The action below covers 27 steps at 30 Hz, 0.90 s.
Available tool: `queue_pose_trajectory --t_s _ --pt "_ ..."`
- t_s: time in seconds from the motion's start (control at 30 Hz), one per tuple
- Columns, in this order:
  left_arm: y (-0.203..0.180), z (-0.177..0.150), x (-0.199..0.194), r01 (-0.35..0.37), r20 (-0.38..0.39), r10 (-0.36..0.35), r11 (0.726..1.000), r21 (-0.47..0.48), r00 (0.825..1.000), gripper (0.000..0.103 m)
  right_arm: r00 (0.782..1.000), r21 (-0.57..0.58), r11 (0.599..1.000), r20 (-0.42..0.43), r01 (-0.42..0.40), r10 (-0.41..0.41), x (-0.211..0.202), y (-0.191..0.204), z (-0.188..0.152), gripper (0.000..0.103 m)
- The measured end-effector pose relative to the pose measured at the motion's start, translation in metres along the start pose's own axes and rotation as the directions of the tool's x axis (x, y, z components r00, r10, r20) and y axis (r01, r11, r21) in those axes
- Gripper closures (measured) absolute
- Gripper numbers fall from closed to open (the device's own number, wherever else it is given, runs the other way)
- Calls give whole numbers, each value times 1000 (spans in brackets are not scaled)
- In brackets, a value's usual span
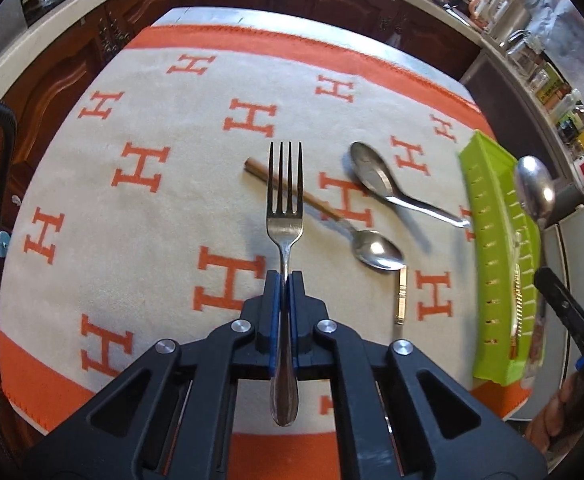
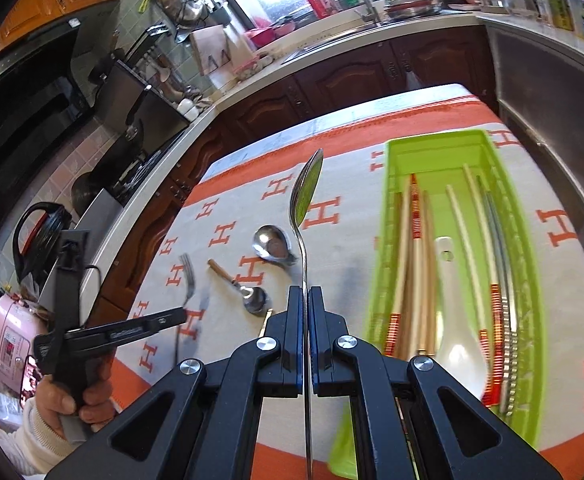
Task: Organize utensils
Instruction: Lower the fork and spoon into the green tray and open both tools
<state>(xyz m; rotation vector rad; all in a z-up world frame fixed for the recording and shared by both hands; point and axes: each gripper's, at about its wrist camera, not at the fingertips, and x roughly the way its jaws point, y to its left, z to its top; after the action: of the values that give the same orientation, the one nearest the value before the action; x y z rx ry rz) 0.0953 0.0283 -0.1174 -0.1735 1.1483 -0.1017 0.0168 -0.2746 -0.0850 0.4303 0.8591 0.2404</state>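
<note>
Two utensils are in hand, three lie loose, all placed relative to the green tray (image 2: 467, 148). Farthest left of the tray: the left gripper (image 1: 284, 276), jaws clamped on the neck of a steel fork (image 1: 285, 200), held clear above the cloth-covered worktop (image 1: 132, 208), tines pointing away from the wrist, handle running back between the jaws. Between fork and tray, lying on the cloth: a wooden-handled spoon (image 1: 375, 250), long axis slanting across the tray's length; a large steel spoon (image 1: 371, 174), bowl away from the tray, handle tip nearly reaching its near wall; a small gold piece (image 1: 400, 300), too little shown to name. Just left of the tray: the right gripper (image 2: 304, 292), jaws closed edge-on upon the stem of a long steel spoon (image 2: 305, 188), bowl forward and raised, its long axis roughly parallel to the tray's. Inside the tray: chopsticks (image 2: 411, 248) and a white ceramic spoon (image 2: 457, 320), lengthwise. Judgement: the right hand is the nearer, needing a short sideways carry with the spoon aligned; the fork has the whole cloth to cross.
</note>
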Motion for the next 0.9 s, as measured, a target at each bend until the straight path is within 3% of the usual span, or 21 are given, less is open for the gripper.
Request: queue_pose_trajectory --t_s 0.23,0.5,0.8,0.9 --pt "-64 7 -37 94 36 -99 987 129 994 101 993 87 989 5 117 -118 -13 -53 1 101" --pt "-170 17 -24 202 -35 -200 940 276 979 101 982 118 975 -8 189 -189 -6 -100 5 101" --pt "-234 18 27 217 -133 -183 926 309 974 101 985 159 972 -43 171 -166 13 -128 23 99" --pt "-243 16 42 209 -158 -167 929 306 973 101 989 161 976 -5 148 -149 11 -128 28 96"
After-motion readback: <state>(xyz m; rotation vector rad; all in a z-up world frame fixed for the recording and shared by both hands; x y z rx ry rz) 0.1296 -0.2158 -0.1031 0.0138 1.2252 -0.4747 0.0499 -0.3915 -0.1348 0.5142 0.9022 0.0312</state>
